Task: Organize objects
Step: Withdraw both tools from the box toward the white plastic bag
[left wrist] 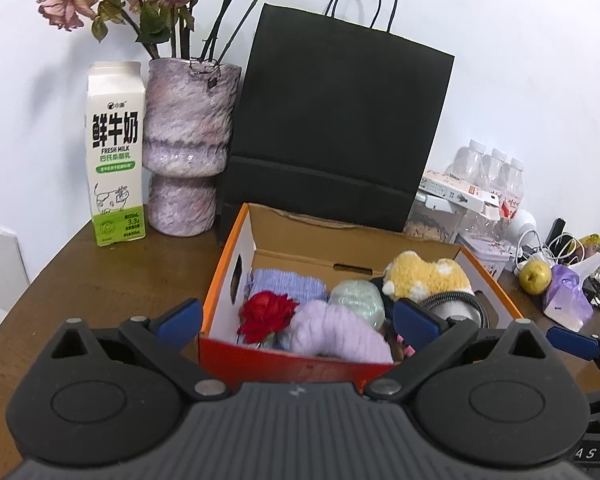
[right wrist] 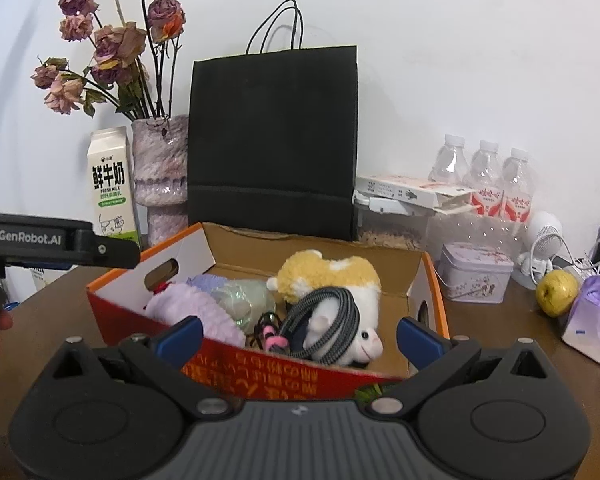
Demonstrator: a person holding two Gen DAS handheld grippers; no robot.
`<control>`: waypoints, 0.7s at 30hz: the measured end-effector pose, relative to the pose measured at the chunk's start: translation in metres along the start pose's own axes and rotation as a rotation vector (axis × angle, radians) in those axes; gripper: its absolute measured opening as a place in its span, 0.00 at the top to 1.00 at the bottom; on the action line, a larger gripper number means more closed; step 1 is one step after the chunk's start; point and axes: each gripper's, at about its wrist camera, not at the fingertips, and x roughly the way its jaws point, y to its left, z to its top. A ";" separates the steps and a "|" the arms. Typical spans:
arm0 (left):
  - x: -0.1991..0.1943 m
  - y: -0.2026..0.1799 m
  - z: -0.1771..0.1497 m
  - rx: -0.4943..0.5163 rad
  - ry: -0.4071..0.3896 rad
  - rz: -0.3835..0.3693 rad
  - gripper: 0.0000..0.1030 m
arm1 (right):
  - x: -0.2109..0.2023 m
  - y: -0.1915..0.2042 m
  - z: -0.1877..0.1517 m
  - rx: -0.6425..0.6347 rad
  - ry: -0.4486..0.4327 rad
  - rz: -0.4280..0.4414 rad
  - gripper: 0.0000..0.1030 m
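Sitting on the brown wooden table [left wrist: 112, 280], the open orange-and-white cardboard box [right wrist: 430, 280] holds a red fabric rose [left wrist: 266, 316], a lilac knitted roll [left wrist: 336, 334], a pale green bundle [left wrist: 358, 300], a yellow-and-white plush toy [right wrist: 332, 276] and a coiled grey braided cable [right wrist: 328, 320]. Both the left gripper [left wrist: 296, 320] and right gripper [right wrist: 298, 334] hover spread wide and empty at the box's near wall. Behind stand a black paper bag [left wrist: 336, 120], a mottled purple vase [left wrist: 184, 148] and a white-and-green milk carton [left wrist: 114, 152].

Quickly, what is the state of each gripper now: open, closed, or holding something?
Left gripper: open, holding nothing, in front of the orange box.
Right gripper: open, holding nothing, at the same box.
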 end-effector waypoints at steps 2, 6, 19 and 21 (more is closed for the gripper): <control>-0.003 0.001 -0.003 -0.003 0.004 0.003 0.00 | -0.003 0.000 -0.004 0.000 0.007 -0.001 0.00; -0.011 0.004 -0.010 -0.009 0.012 0.009 0.00 | -0.011 0.002 -0.013 -0.004 0.018 -0.004 0.00; -0.036 0.011 -0.034 -0.022 0.038 0.024 0.00 | -0.043 0.008 -0.042 0.003 0.041 0.000 0.00; -0.039 0.012 -0.038 -0.021 0.043 0.025 0.00 | -0.046 0.008 -0.046 0.007 0.048 0.000 0.00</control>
